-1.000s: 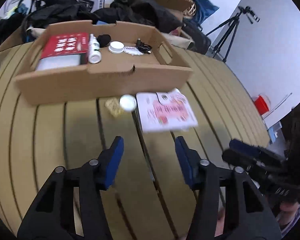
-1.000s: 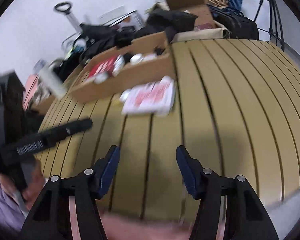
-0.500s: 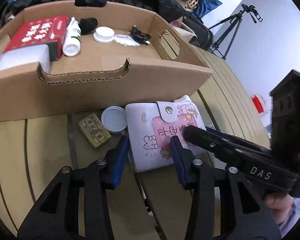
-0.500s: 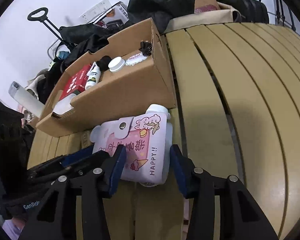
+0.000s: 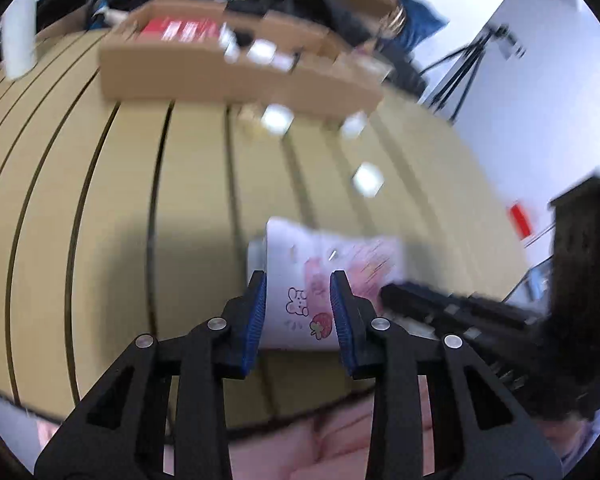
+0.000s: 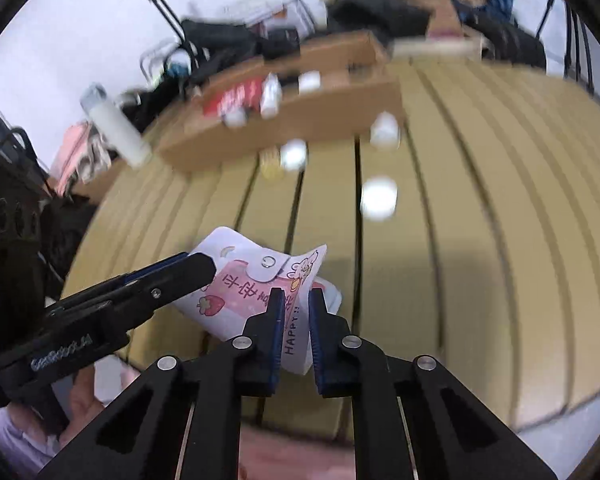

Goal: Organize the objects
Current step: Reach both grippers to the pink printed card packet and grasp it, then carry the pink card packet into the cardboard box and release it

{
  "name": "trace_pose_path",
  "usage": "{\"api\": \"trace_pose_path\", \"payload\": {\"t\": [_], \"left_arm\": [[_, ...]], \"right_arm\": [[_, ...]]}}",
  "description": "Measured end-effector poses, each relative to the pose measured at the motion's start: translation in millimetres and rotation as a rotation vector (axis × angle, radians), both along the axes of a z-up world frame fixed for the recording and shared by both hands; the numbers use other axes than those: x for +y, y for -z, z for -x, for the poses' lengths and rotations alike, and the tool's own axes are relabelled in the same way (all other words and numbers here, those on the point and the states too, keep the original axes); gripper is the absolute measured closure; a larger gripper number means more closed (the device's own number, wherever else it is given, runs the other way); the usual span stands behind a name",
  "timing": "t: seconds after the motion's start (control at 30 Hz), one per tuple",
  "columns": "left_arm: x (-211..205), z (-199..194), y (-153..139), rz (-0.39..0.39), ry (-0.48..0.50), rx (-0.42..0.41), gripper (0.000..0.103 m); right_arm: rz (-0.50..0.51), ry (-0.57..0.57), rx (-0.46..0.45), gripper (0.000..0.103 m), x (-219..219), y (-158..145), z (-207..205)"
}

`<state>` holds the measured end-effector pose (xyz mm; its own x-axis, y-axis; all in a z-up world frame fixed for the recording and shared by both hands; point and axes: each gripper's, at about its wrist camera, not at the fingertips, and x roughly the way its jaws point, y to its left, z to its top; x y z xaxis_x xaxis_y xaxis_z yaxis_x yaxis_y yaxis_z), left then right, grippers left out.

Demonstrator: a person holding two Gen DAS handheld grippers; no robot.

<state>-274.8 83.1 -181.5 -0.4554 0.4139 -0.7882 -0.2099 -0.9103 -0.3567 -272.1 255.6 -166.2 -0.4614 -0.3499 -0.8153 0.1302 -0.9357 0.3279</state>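
left wrist view: the left hand-held gripper (image 5: 298, 286) has just been closing, and its blue pads now sit on either side of a white and pink notebook (image 5: 324, 280) with a bear and a strawberry drawn on it. the pads appear to pinch its near edge, though the picture is blurred. the notebook is raised off the yellow slatted counter (image 5: 100, 220), near its front edge. the right hand-held gripper (image 5: 396, 294) reaches in from the right and meets the notebook's right side. further back stands a cardboard box (image 5: 236, 80) holding a red pack and small white things. three small white objects lie on the counter between box and notebook, too blurred to name.

right wrist view: the right hand-held gripper (image 6: 293, 300) has its jaws drawn close together, pinching the notebook's (image 6: 252, 284) right edge by the word "happy". the left hand-held gripper (image 6: 196, 268) holds the opposite edge. the notebook hangs tilted between the two, above the counter (image 6: 480, 240). the box (image 6: 296, 116) is well behind.
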Motion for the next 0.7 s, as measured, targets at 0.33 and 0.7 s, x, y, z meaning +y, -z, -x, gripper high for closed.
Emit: {"api": "trace_pose_path", "payload": {"t": [0.33, 0.7], "left_arm": [[2.3, -2.2, 2.4, 0.053, 0.038, 0.022, 0.068], [-14.2, 27.7, -46.2, -0.154, -0.025, 0.06, 0.076]], "right_arm": [[0.071, 0.046, -0.049, 0.088, 13.1, 18.0, -2.4], [0.025, -0.031, 0.048, 0.083, 0.7, -34.9, 20.7]]}}
